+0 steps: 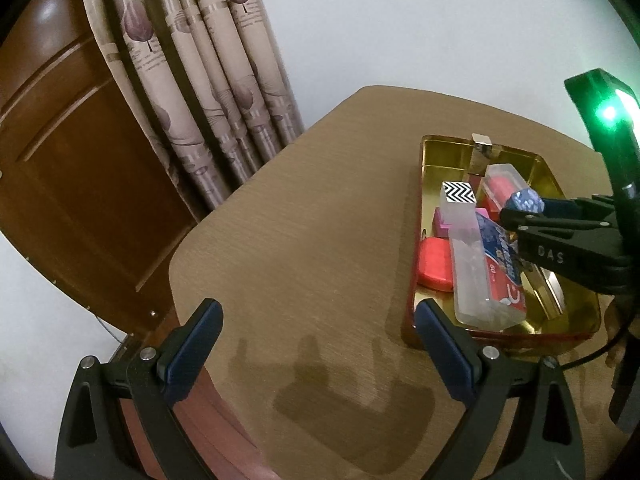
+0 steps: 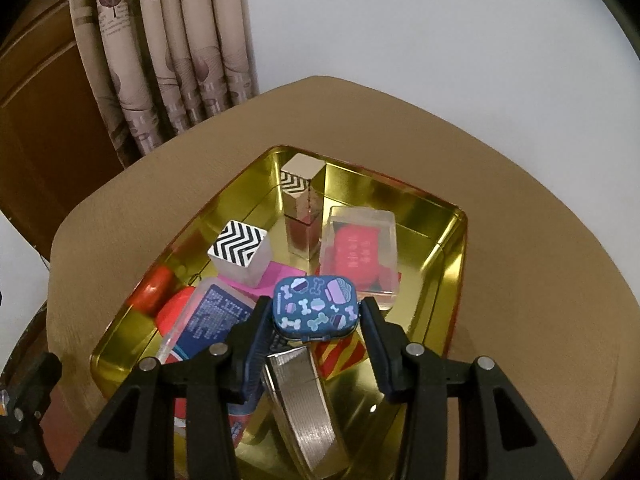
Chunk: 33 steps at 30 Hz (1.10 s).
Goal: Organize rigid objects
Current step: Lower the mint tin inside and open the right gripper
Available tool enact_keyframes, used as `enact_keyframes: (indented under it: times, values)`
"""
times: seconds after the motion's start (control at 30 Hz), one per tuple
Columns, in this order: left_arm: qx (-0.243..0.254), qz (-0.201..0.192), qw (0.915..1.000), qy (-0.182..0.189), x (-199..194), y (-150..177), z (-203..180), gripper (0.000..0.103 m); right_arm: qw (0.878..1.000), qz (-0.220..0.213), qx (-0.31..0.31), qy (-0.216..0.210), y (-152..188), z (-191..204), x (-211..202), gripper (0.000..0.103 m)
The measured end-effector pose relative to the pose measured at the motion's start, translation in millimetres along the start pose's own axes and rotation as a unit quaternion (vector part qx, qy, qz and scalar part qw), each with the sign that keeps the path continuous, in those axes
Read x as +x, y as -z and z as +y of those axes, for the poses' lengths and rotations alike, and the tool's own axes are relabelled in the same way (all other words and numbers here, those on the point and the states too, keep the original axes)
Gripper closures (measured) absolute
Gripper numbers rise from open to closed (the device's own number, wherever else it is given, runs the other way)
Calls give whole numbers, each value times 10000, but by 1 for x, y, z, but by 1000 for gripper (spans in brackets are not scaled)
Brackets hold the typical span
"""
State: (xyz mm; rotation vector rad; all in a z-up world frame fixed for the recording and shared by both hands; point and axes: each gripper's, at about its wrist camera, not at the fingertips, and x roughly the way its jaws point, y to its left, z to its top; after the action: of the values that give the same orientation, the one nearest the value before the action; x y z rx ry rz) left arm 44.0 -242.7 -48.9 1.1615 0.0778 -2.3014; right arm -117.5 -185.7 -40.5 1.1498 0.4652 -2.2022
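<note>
The right gripper, clamped on the small blue tin above the near end of the gold tray, could drop it askew onto the crowded boxes and tip them.

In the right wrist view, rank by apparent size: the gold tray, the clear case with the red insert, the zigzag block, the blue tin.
1. gold tray
2. clear case
3. blue tin and zigzag block look alike; the tin is nearer, so unranked.

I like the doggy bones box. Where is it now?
In the right wrist view, the blue bone-patterned tin is gripped by the right tool, over the gold tray, just in front of the clear box with red inside.
</note>
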Motion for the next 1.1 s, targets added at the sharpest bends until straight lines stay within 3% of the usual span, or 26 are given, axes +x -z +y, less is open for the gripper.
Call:
enact_keyframes:
  times: [0.1,0.17,0.27,0.5,0.73,1.1]
  values:
    - [4,13,10000,25,0,0,-1,7,10000,8,79,-25,2,-6,-2,53]
    - [27,30,10000,45,1,0,-2,7,9999,-18,137,-22,4,-9,-5,38]
    - [75,-13,10000,34,-1,1,-4,7,9998,-70,162,14,7,-13,-11,33]
    - [80,16,9999,120,-1,1,-7,7,9990,-204,336,227,21,-39,-30,32]
    - [115,2,9997,232,-7,3,-13,7,9982,-243,365,416,60,-69,-70,31]
    - [312,-61,9989,331,-19,6,-30,7,9982,-244,313,449,102,-76,-99,29]
